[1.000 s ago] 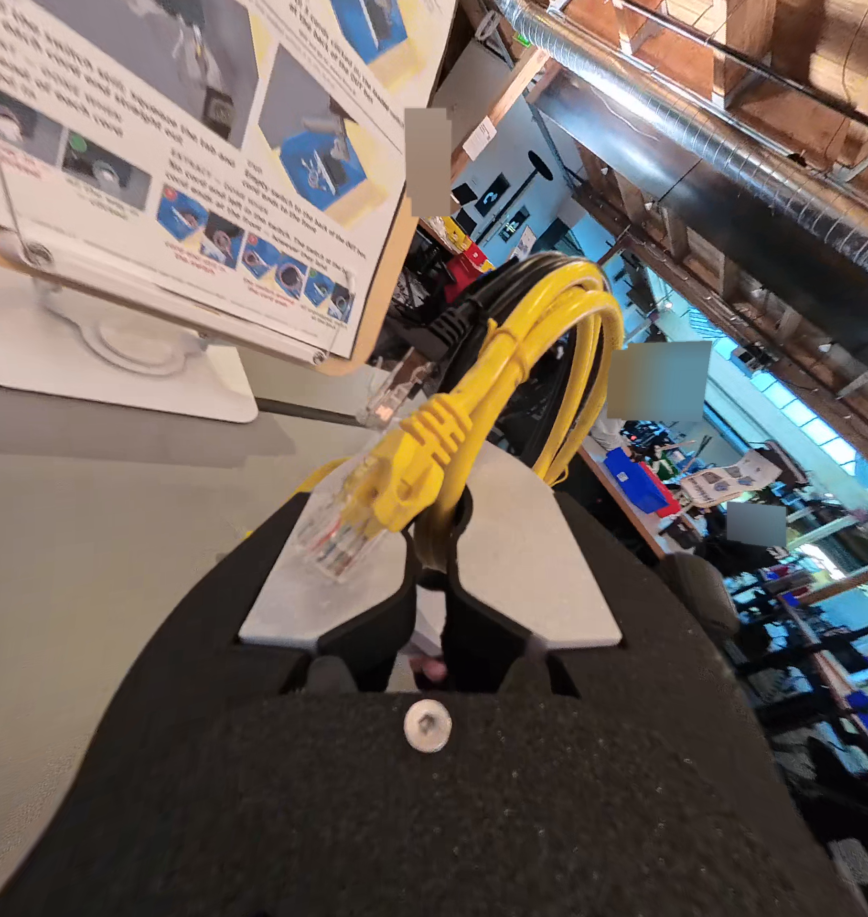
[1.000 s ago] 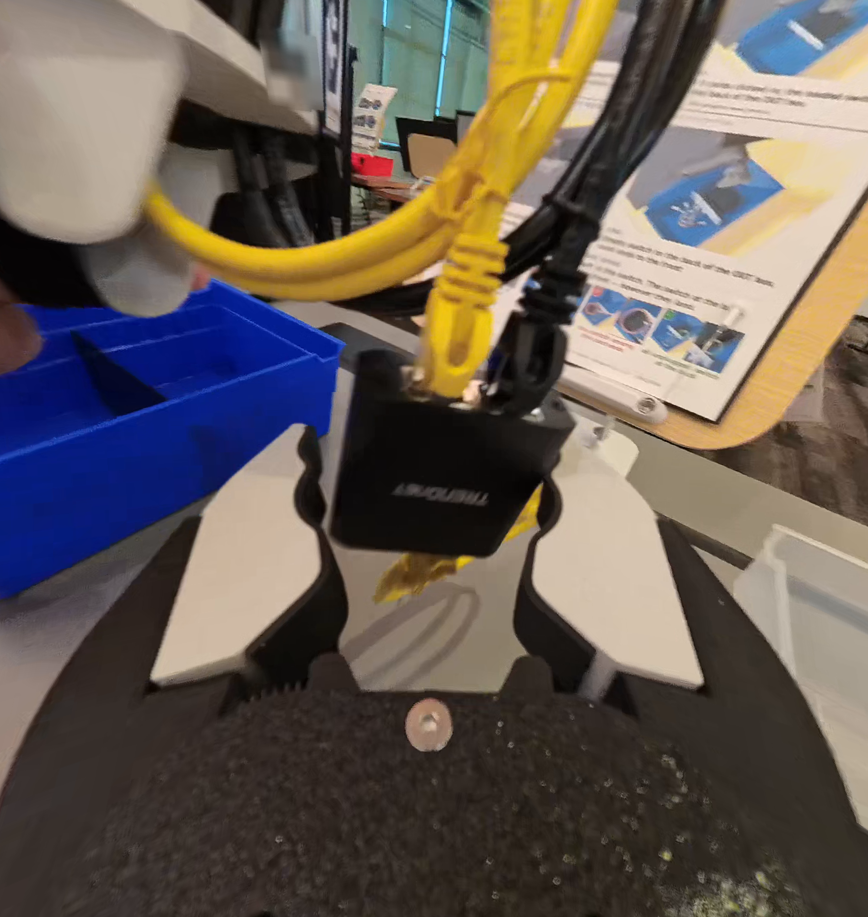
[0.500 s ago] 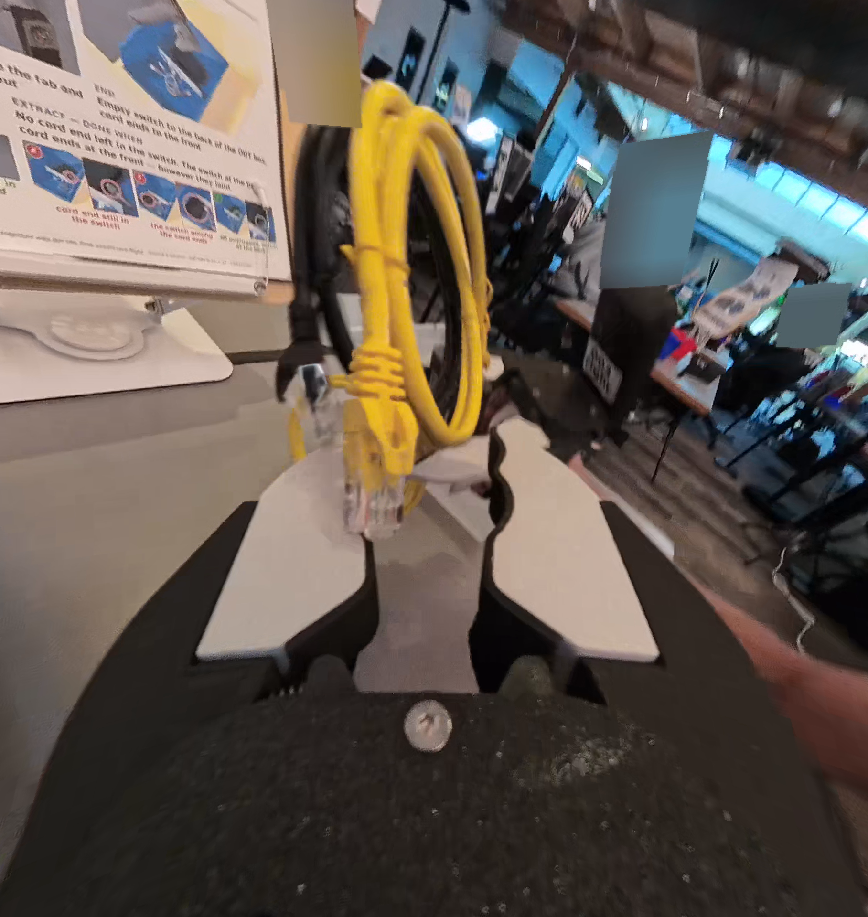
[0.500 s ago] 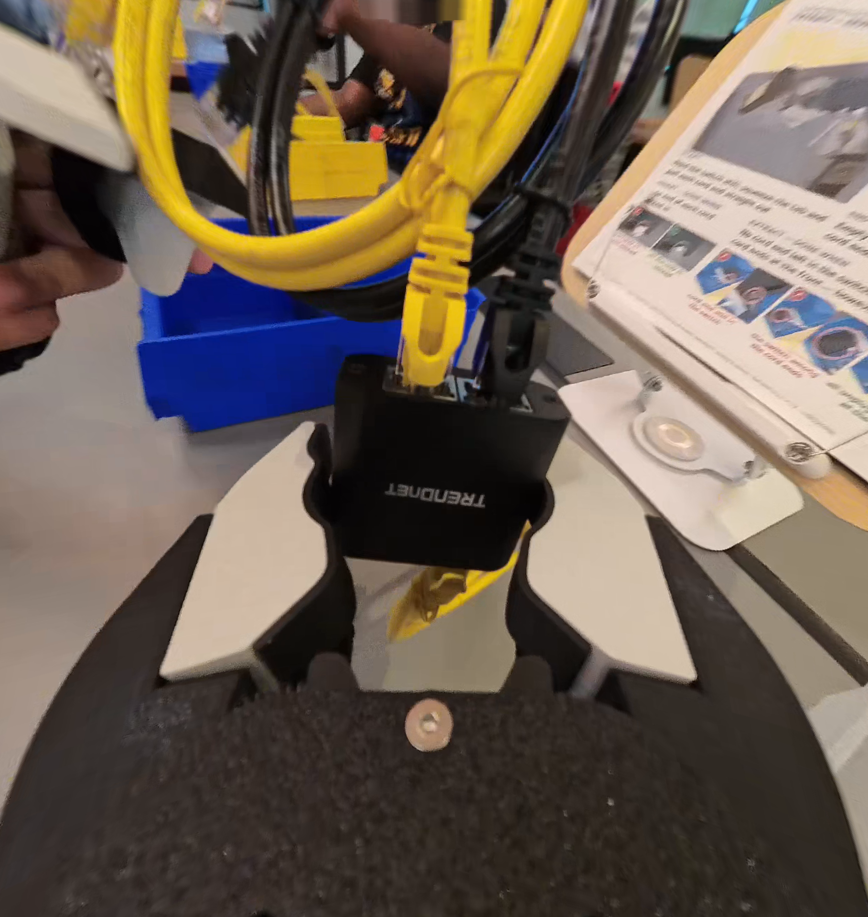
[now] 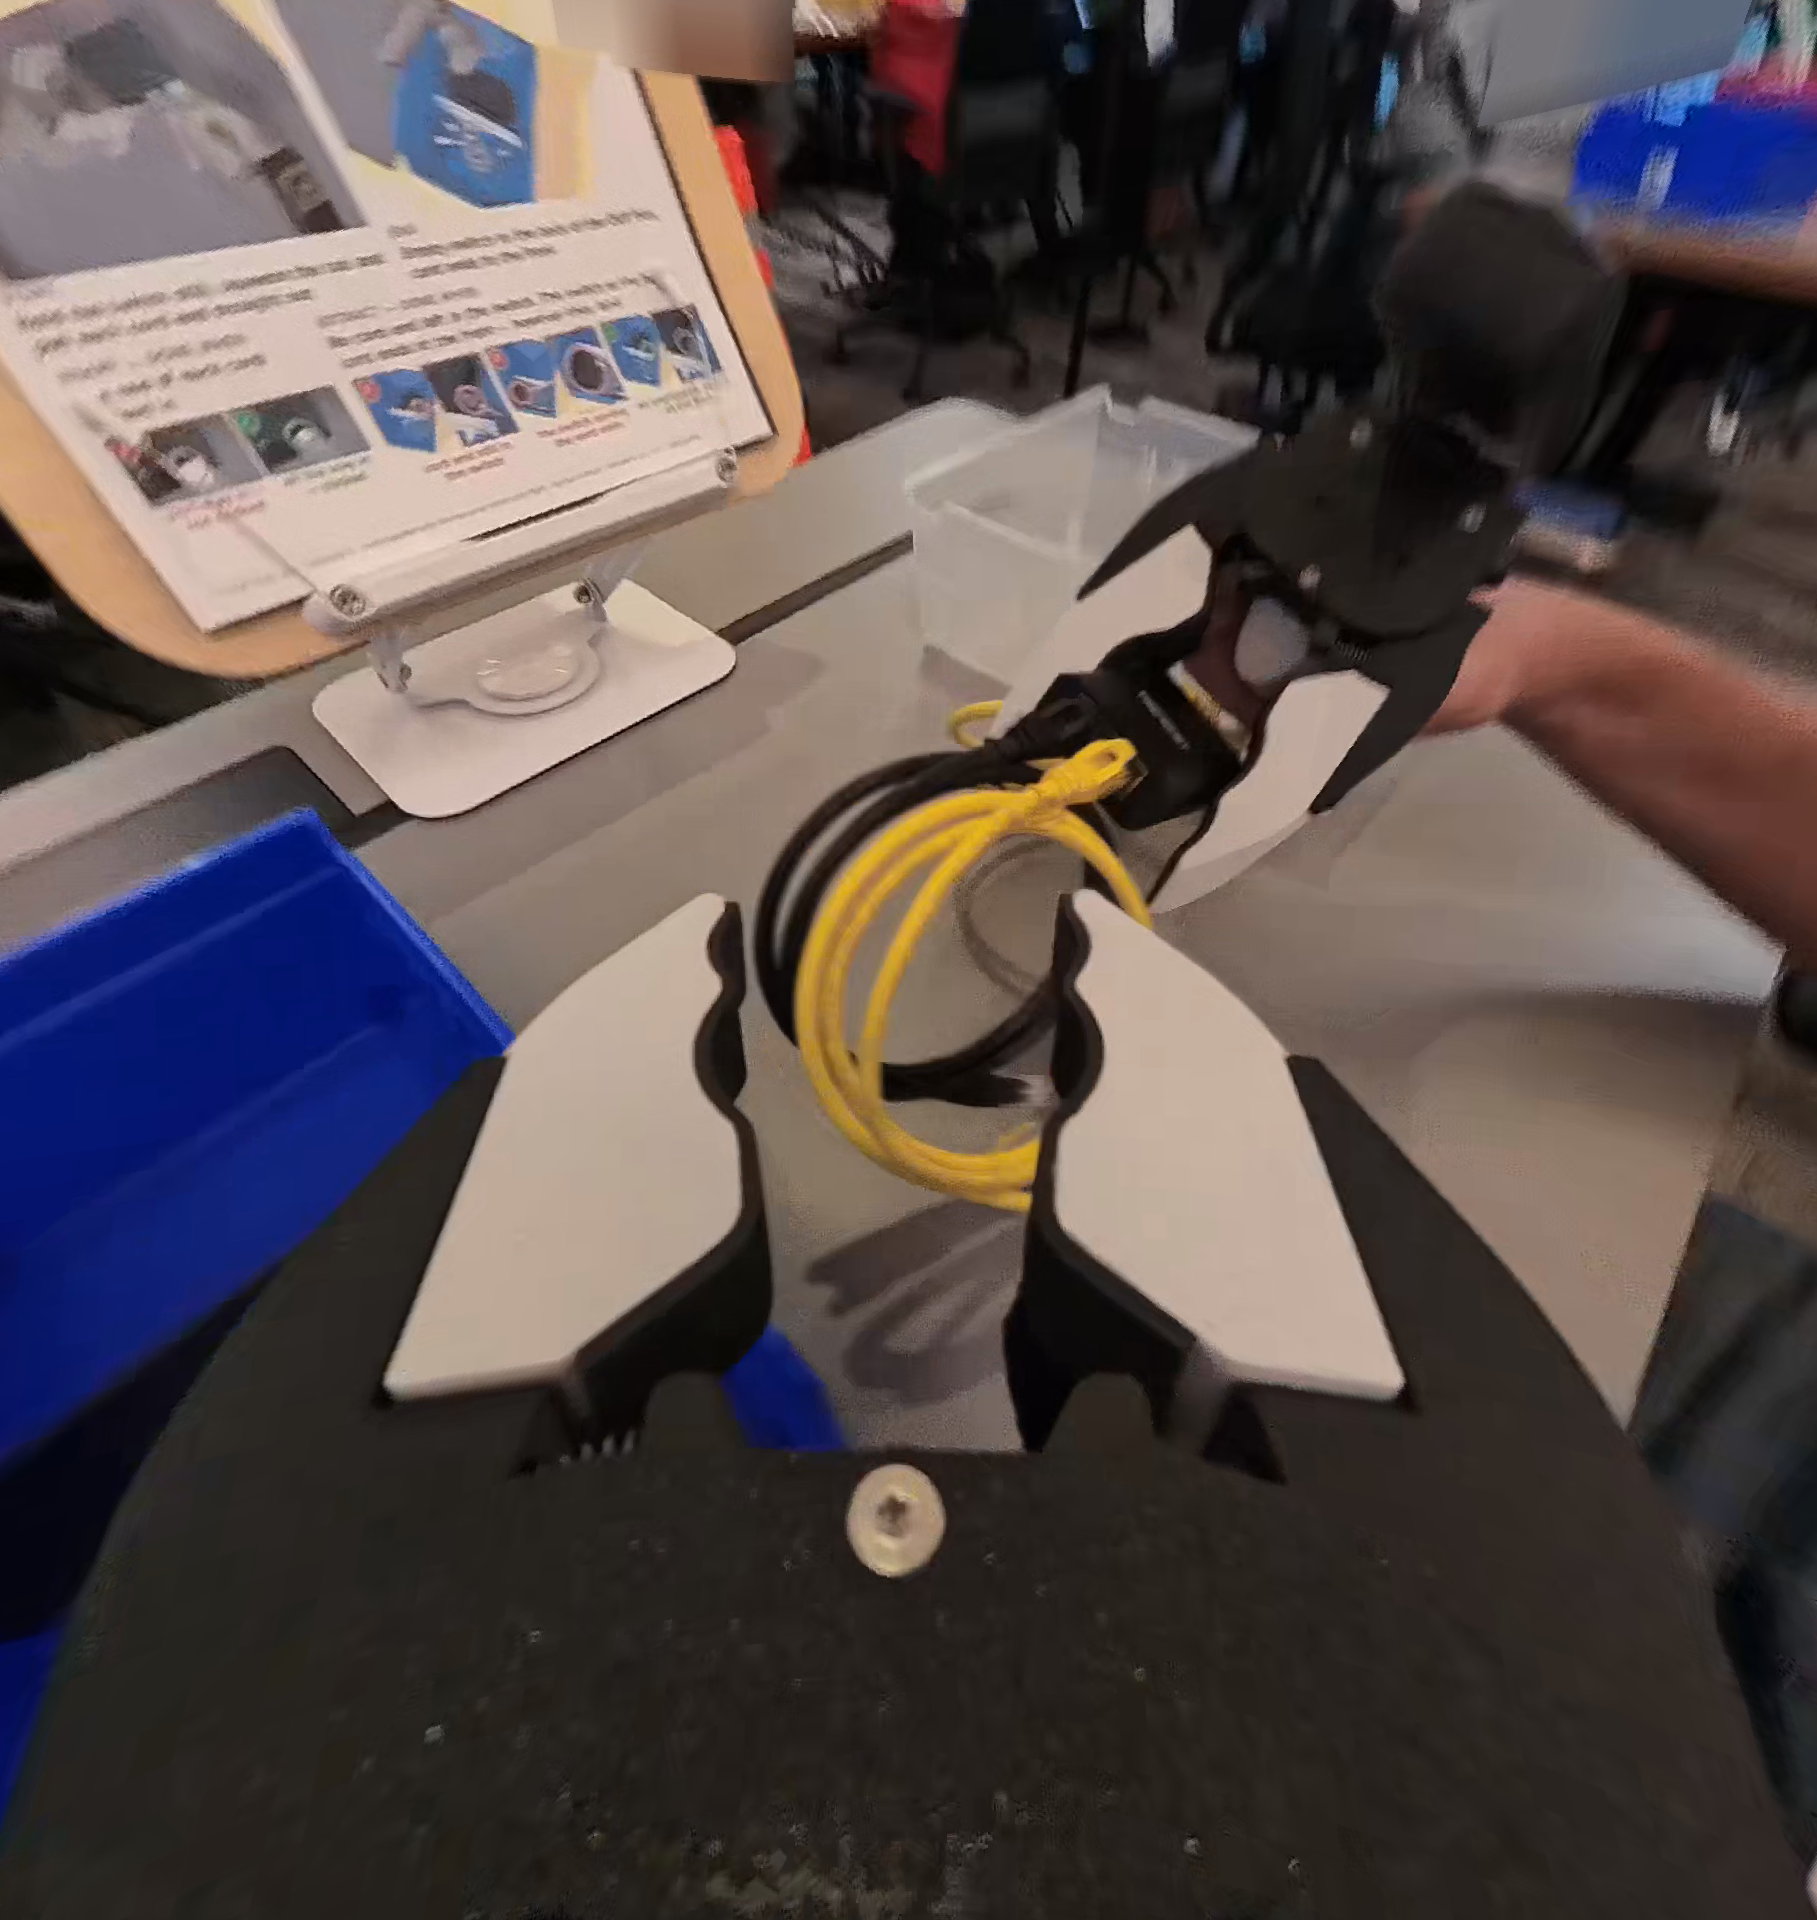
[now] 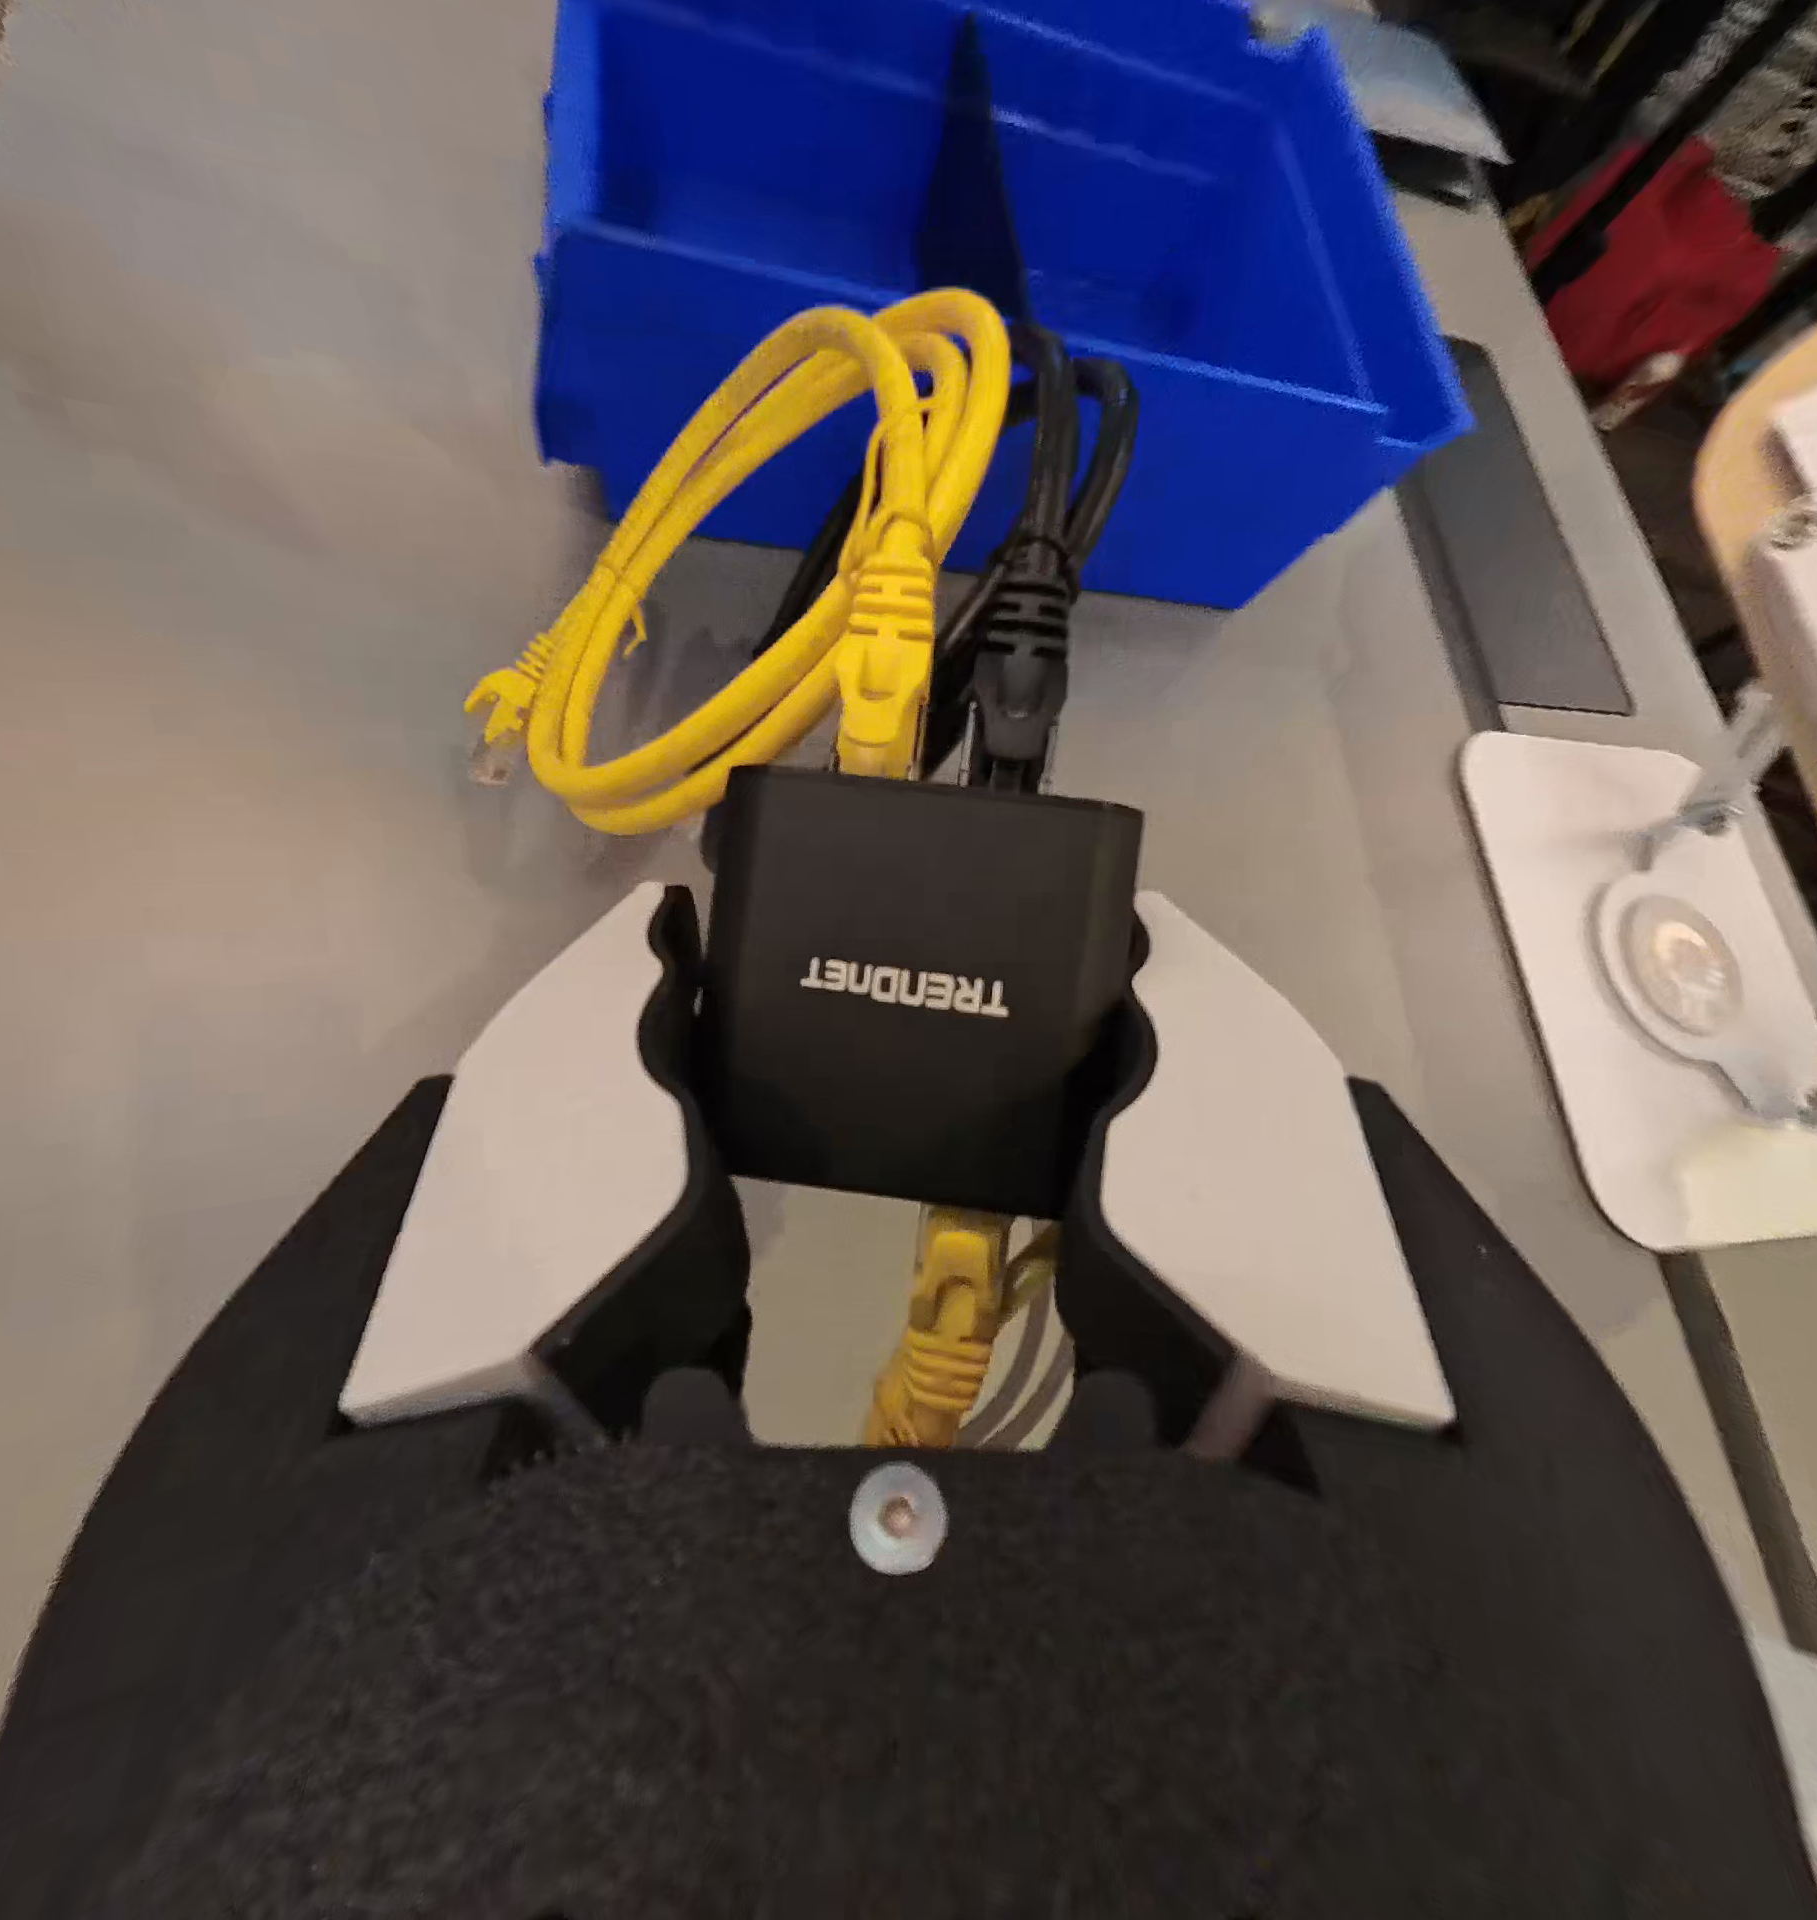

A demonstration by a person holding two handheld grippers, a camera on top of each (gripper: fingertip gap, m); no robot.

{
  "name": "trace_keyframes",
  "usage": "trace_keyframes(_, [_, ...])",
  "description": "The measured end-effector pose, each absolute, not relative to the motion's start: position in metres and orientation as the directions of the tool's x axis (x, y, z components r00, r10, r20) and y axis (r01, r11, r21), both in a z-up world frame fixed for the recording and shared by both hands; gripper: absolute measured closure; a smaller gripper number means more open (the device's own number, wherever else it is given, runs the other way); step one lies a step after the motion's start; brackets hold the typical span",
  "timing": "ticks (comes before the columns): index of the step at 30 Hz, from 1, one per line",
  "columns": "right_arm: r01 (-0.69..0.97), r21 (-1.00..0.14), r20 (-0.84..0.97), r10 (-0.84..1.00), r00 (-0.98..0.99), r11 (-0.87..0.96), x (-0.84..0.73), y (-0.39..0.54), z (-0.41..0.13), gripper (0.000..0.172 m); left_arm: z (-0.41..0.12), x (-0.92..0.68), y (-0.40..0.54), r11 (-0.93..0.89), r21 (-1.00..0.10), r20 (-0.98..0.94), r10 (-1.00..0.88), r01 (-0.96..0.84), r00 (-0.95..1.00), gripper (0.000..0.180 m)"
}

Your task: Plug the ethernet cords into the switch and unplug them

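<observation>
Right gripper (image 6: 899,1039) fingers clamp the light, rigid switch (image 6: 914,987); left gripper (image 5: 893,997) gapes empty near the springy cords (image 5: 883,997) — pinch their stiff plugs beside the switch.

Left gripper (image 5: 899,1023): black grainy body, pale grey finger plates edged by wavy black pads, silver screw (image 5: 895,1519) set at centre. Right gripper (image 6: 899,997): built alike, silver screw (image 6: 897,1519).

Grey tabletop (image 6: 208,727), blurred dark chairs (image 5: 987,187) behind, patterned floor (image 5: 1143,343), cluttered workshop

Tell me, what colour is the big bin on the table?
Blue. The bin shows best in the right wrist view.
</observation>
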State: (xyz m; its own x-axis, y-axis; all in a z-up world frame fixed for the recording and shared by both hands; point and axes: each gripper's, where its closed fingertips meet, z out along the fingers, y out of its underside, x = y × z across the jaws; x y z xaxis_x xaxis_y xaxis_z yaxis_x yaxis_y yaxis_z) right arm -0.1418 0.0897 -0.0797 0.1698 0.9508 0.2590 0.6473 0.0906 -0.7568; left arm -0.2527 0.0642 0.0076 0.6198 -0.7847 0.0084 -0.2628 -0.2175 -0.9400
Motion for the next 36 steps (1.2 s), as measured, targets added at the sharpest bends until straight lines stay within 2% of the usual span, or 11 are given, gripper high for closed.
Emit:
trace_keyframes(3, [0.625, -0.772, 0.221, 0.971, 0.094, 0.115, -0.155, 0.075, -0.082, 0.097, -0.01, -0.244, 0.067, -0.164, -0.842, -0.092, -0.895, -0.513, 0.437, 0.114])
trace_keyframes(5, [0.6, -0.791, 0.192, 0.98, 0.052, 0.123, -0.161, 0.066, -0.08, 0.097, -0.024, -0.233, 0.061, -0.119, -0.784, -0.084, -0.952, -0.609, 0.294, 0.102])
trace_keyframes(7, [0.577, -0.806, 0.171, 0.985, 0.016, 0.131, -0.164, 0.058, -0.077, 0.097, -0.033, -0.22, 0.055, -0.067, -0.745, -0.084, -0.978, -0.664, 0.192, 0.104])
trace_keyframes(10, [0.564, -0.814, 0.156, 0.988, -0.02, 0.14, -0.166, 0.05, -0.075, 0.097, -0.053, -0.215, 0.06, 0.022, -0.613, -0.187, -0.975, -0.79, 0.118, 0.138])
trace_keyframes(15, [0.64, -0.754, 0.179, 0.984, -0.018, 0.149, -0.158, 0.053, -0.094, 0.097, -0.077, -0.218, 0.065, 0.062, -0.406, -0.29, -0.955, -0.912, 0.064, 0.162])
trace_keyframes(19, [0.719, -0.659, 0.371, 0.927, 0.053, 0.223, -0.146, 0.079, -0.101, 0.1, -0.078, -0.217, 0.075, -0.058, -0.427, -0.288, -0.937, -0.902, 0.197, 0.166])
trace_keyframes(20, [0.738, -0.625, 0.451, 0.89, 0.075, 0.255, -0.141, 0.088, -0.097, 0.106, -0.078, -0.219, 0.077, -0.119, -0.438, -0.249, -0.937, -0.891, 0.247, 0.166])
trace_keyframes(25, [0.806, -0.461, 0.739, 0.664, 0.116, 0.372, -0.129, 0.109, -0.077, 0.1, -0.065, -0.221, 0.076, -0.422, -0.537, 0.062, -0.883, -0.731, 0.465, 0.167])
trace_keyframes(28, [0.833, -0.345, 0.888, 0.437, 0.141, 0.433, -0.132, 0.119, -0.064, 0.112, -0.062, -0.222, 0.071, -0.493, -0.531, 0.119, -0.848, -0.689, 0.516, 0.167])
trace_keyframes(32, [0.837, -0.292, 0.926, 0.355, 0.127, 0.462, -0.141, 0.117, -0.062, 0.136, -0.068, -0.22, 0.065, -0.495, -0.505, 0.06, -0.838, -0.707, 0.543, 0.167])
trace_keyframes(36, [0.861, -0.278, 0.92, 0.374, 0.112, 0.425, -0.144, 0.119, -0.066, 0.147, -0.069, -0.212, 0.059, -0.476, -0.486, 0.002, -0.839, -0.733, 0.544, 0.167])
